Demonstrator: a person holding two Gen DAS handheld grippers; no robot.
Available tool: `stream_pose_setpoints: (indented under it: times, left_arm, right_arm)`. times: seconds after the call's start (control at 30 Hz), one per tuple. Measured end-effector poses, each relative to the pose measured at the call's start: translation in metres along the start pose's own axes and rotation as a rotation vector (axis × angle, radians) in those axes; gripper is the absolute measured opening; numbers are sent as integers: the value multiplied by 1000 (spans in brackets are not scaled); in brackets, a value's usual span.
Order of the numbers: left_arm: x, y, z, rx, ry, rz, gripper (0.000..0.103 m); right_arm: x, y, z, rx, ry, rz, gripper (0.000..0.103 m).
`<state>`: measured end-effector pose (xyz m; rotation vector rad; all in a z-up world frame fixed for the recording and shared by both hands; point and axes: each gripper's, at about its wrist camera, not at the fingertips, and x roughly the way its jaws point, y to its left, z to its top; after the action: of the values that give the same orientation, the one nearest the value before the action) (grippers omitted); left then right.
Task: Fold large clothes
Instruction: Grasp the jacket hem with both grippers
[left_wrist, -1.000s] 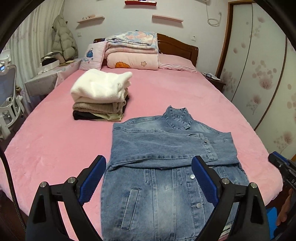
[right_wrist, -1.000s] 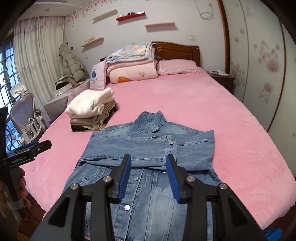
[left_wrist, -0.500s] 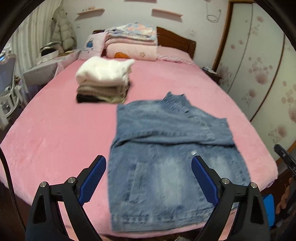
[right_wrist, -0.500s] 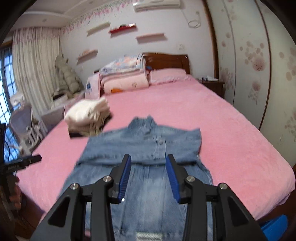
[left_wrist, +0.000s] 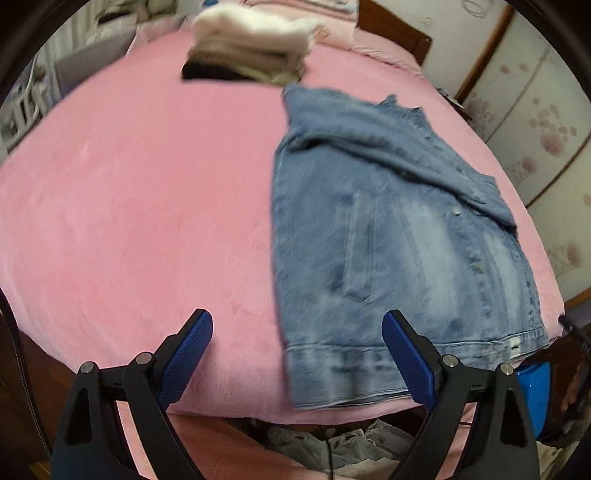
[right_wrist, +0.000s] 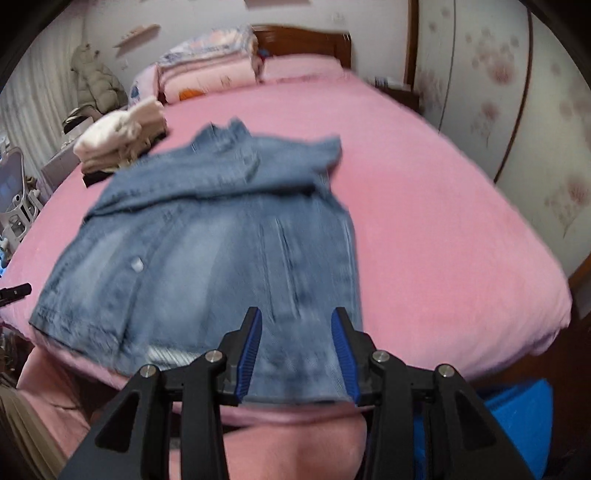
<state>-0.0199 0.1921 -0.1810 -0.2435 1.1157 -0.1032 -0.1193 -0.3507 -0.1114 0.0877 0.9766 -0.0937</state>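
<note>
Pink plush bedding (left_wrist: 140, 206) is filling both views, and I am working from its near edge outward. Closest to me, my left gripper (left_wrist: 297, 354) is hanging spread wide and holding nothing, over the bed edge with the jacket's near-left hem corner between its fingers. My right gripper (right_wrist: 297, 350) is hanging part open, also holding nothing, right over the hem of the denim jacket (right_wrist: 207, 236).

That jacket is lying flat at the foot of the bed, hem toward me and collar away, with its sleeves folded across the chest. I am judging it as fairly heavy and stiff for cloth: denim should hold a crease well but drag on the plush cover and resist bunching. The thick hem band (left_wrist: 406, 354) looks like the firmest place to pinch, one gripper at each bottom corner, so the lower half can lift evenly toward the collar. The buttons could slip under a pad, so I would keep clear of the placket.

Farther back, a stack of folded clothes (right_wrist: 122, 140) is sitting just beyond the jacket's left shoulder, and beyond that folded quilts (right_wrist: 210, 62) are resting against the headboard.
</note>
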Motion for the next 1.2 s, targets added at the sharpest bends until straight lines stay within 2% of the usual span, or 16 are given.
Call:
stream_pose_setpoints:
  times: [0.07, 0.23, 0.37, 0.5, 0.63, 0.8, 0.97, 1.03, 1.07, 1.13, 1.2]
  left_arm:
    - [13, 9, -6, -21, 20, -30, 92]
    - [31, 22, -15, -55, 43, -105, 92]
    - [41, 23, -13, -53, 46, -134, 92]
    - [45, 24, -13, -60, 51, -172, 92]
    - [42, 16, -16, -14, 68, -244, 92]
    - [49, 3, -22, 62, 108, -253, 92]
    - [52, 3, -17, -7, 124, -306, 92]
    - [51, 0, -14, -27, 130, -345, 81]
    - [50, -3, -13, -20, 134, -347, 68]
    - [51, -10, -13, 14, 138, -297, 63]
    - [54, -9, -14, 15, 146, -290, 62]
  right_arm:
    - [8, -14, -11, 30, 27, -2, 39]
    - [33, -40, -30, 134, 95, 82, 39]
    - [47, -44, -35, 165, 119, 160, 39]
    - [56, -43, -37, 160, 135, 178, 41]
    - [61, -51, -38, 190, 148, 229, 41]
    - [69, -58, -42, 231, 164, 255, 44]
    - [77, -63, -44, 258, 180, 305, 45]
    - [78, -63, -45, 262, 190, 321, 45]
    - [78, -63, -46, 256, 201, 337, 45]
    - [75, -60, -46, 225, 208, 341, 45]
    - [75, -58, -47, 210, 208, 342, 45]
